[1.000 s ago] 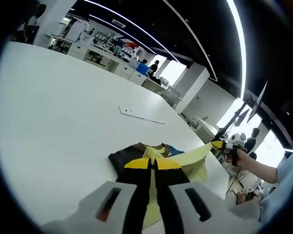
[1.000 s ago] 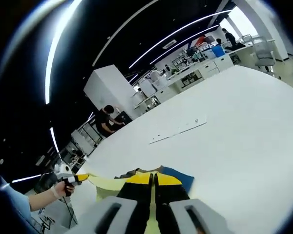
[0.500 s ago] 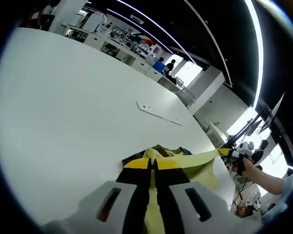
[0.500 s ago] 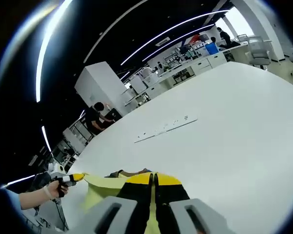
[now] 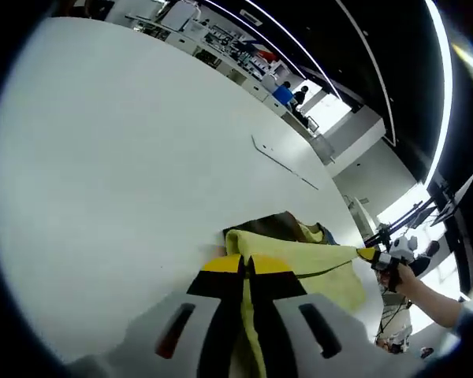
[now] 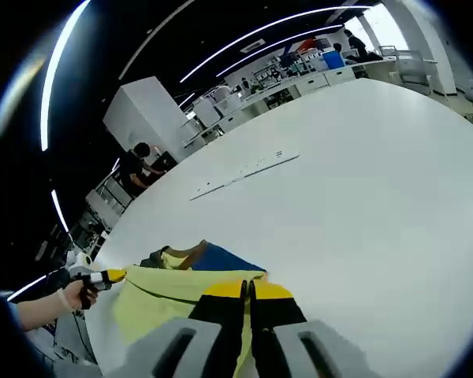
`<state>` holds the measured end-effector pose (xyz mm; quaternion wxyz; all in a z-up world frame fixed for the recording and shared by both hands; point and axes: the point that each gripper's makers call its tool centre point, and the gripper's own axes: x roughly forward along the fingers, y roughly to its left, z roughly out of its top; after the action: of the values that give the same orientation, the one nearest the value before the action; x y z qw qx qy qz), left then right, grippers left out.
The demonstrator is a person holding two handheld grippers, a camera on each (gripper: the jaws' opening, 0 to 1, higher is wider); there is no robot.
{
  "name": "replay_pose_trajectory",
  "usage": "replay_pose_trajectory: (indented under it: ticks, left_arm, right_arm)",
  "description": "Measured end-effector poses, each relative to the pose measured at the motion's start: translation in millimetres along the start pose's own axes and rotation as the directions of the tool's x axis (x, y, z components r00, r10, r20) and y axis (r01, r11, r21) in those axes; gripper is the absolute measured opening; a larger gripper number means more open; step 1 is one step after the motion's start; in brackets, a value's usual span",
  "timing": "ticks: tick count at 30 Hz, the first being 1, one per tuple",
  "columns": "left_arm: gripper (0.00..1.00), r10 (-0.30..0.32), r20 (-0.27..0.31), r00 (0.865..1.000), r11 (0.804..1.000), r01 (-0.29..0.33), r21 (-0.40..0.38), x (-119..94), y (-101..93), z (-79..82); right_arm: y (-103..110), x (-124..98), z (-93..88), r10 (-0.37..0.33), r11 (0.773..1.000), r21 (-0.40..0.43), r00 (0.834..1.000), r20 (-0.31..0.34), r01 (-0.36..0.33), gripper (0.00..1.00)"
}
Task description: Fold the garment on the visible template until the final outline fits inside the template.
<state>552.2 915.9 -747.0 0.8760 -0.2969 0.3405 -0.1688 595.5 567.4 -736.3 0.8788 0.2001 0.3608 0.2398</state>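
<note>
The white table (image 5: 102, 157) carries everything here, and its wide top runs off toward a far edge lined with desks and shelving. Near the table's close edge lies the garment (image 5: 315, 264), mostly pale yellow, with a dark part and a blue part showing at its far side. In the right gripper view the same garment (image 6: 173, 287) has its blue panel toward the middle of the table and its yellow cloth stretched between the two tools.

Farther in, toward the centre of the table, a thin flat strip (image 5: 284, 161) lies by itself, well apart from the cloth; it shows again in the right gripper view (image 6: 244, 171). It may be an edge of the template, but I cannot tell, and no outline can be made out under the garment.

The left gripper (image 5: 247, 264) has its jaws pressed together on a yellow fold. The right gripper (image 6: 248, 290) is likewise pinched tight on yellow cloth. Each tool also appears in the other's view, held in a hand (image 5: 402, 276) at the table's edge.

My judgement is that a fold is in progress: the cloth is lifted and stretched, not laid down, so smoothing and checking the fit are left.

No brand, label or writing can be read; small marks on the strip are too small to make out.
</note>
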Motion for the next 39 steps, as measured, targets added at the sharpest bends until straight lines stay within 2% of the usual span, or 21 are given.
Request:
replay_pose_trajectory:
  ticks: [8, 12, 14, 16, 18, 20, 22, 23, 24, 25, 27, 28, 29, 30, 32, 33, 34, 36, 37, 38, 39]
  left_arm:
    - [0.02, -0.027, 0.004, 1.000, 0.995, 0.027, 0.099, -2.9, -4.5, 5.7]
    - [0.15, -0.034, -0.003, 0.999, 0.979, 0.034, 0.202, -6.7, -5.6, 5.3]
    - [0.23, -0.037, -0.014, 0.999, 0.963, 0.039, 0.265, -10.0, -5.8, 5.3]
    - [0.31, -0.026, -0.013, 1.000, 0.933, 0.029, 0.359, -14.1, -5.1, 8.3]
    - [0.36, -0.008, -0.020, 1.000, 0.882, 0.017, 0.470, -18.0, -4.4, 11.0]
    - [0.41, 0.033, -0.039, 0.999, 0.807, -0.003, 0.591, -22.0, -1.6, 12.2]
    - [0.38, 0.067, -0.060, 0.996, 0.747, -0.010, 0.665, -24.8, -0.4, 12.1]
    - [0.36, 0.092, -0.064, 0.994, 0.687, -0.017, 0.726, -25.9, 1.0, 14.0]
    - [0.35, 0.106, -0.068, 0.992, 0.666, -0.020, 0.746, -26.2, 1.4, 13.9]
    - [0.38, 0.120, -0.069, 0.990, 0.618, -0.020, 0.786, -26.0, 1.1, 15.6]
    - [0.40, 0.143, -0.080, 0.987, 0.553, -0.012, 0.833, -25.7, 1.7, 16.6]
    - [0.40, 0.153, -0.078, 0.985, 0.520, -0.013, 0.854, -25.1, 1.0, 18.4]
    - [0.39, 0.162, -0.077, 0.984, 0.484, -0.011, 0.875, -24.8, 0.8, 19.8]
    - [0.38, 0.176, -0.073, 0.982, 0.429, -0.010, 0.903, -24.3, 0.4, 21.5]
    - [0.38, 0.188, -0.066, 0.980, 0.347, -0.004, 0.938, -22.3, -2.0, 22.8]
    - [0.38, 0.193, -0.062, 0.979, 0.320, -0.003, 0.947, -21.5, -3.0, 23.1]
    - [0.38, 0.201, -0.050, 0.978, 0.260, -0.005, 0.966, -20.2, -4.4, 24.9]
    - [0.35, 0.223, -0.039, 0.974, 0.182, -0.002, 0.983, -18.7, -4.1, 26.5]
    - [0.34, 0.209, -0.052, 0.977, 0.121, 0.027, 0.992, -15.8, -9.0, 24.8]
    - [0.33, 0.211, -0.060, 0.976, 0.087, 0.042, 0.995, -14.7, -10.3, 23.4]
    - [0.31, 0.212, -0.074, 0.974, 0.060, 0.063, 0.996, -13.0, -11.5, 20.9]
  right_arm:
    - [5.5, -0.2, 1.5, 0.010, 0.998, -0.061, 1.000, 0.003, -0.009, 0.00]
    - [3.5, -4.3, 5.3, -0.015, 0.988, -0.155, 1.000, 0.023, 0.019, 0.04]
    - [6.9, -8.3, 5.3, 0.001, 0.980, -0.200, 1.000, 0.019, 0.003, 0.11]
    - [8.1, -13.0, 3.0, 0.002, 0.966, -0.258, 1.000, 0.000, -0.002, 0.20]
    - [9.8, -17.1, 1.0, 0.004, 0.932, -0.362, 1.000, -0.020, -0.011, 0.27]
    - [10.5, -20.0, -1.2, -0.010, 0.883, -0.470, 0.999, -0.041, -0.011, 0.34]
    - [13.1, -21.4, -3.6, -0.015, 0.834, -0.552, 0.998, -0.063, -0.022, 0.39]
    - [13.0, -21.8, -3.9, -0.020, 0.816, -0.577, 0.997, -0.068, -0.023, 0.40]
    - [11.9, -22.0, -5.4, -0.034, 0.803, -0.596, 0.996, -0.079, -0.020, 0.41]
    - [11.9, -21.3, -4.7, -0.040, 0.777, -0.629, 0.996, -0.084, -0.022, 0.42]
    - [10.7, -20.8, -4.1, -0.053, 0.746, -0.666, 0.994, -0.091, -0.021, 0.42]
    - [8.7, -20.6, -3.4, -0.069, 0.717, -0.697, 0.993, -0.095, -0.017, 0.42]
    - [7.3, -20.1, -2.2, -0.084, 0.696, -0.718, 0.992, -0.092, -0.008, 0.41]
    - [6.7, -20.2, -3.7, -0.093, 0.660, -0.751, 0.990, -0.106, -0.019, 0.40]
    - [9.3, -19.2, -4.3, -0.090, 0.621, -0.783, 0.989, -0.115, -0.035, 0.39]
    - [10.3, -19.1, -4.9, -0.088, 0.617, -0.786, 0.989, -0.117, -0.038, 0.39]
    - [8.9, -19.2, -3.8, -0.104, 0.575, -0.817, 0.988, -0.118, -0.037, 0.38]
    - [9.2, -19.1, -2.9, -0.115, 0.513, -0.857, 0.987, -0.116, -0.041, 0.34]
    - [9.9, -18.7, -3.2, -0.117, 0.484, -0.873, 0.986, -0.121, -0.050, 0.32]
    - [11.0, -17.8, -2.9, -0.118, 0.441, -0.895, 0.985, -0.122, -0.058, 0.30]
    - [12.8, -16.7, -3.1, -0.112, 0.415, -0.907, 0.986, -0.126, -0.069, 0.30]
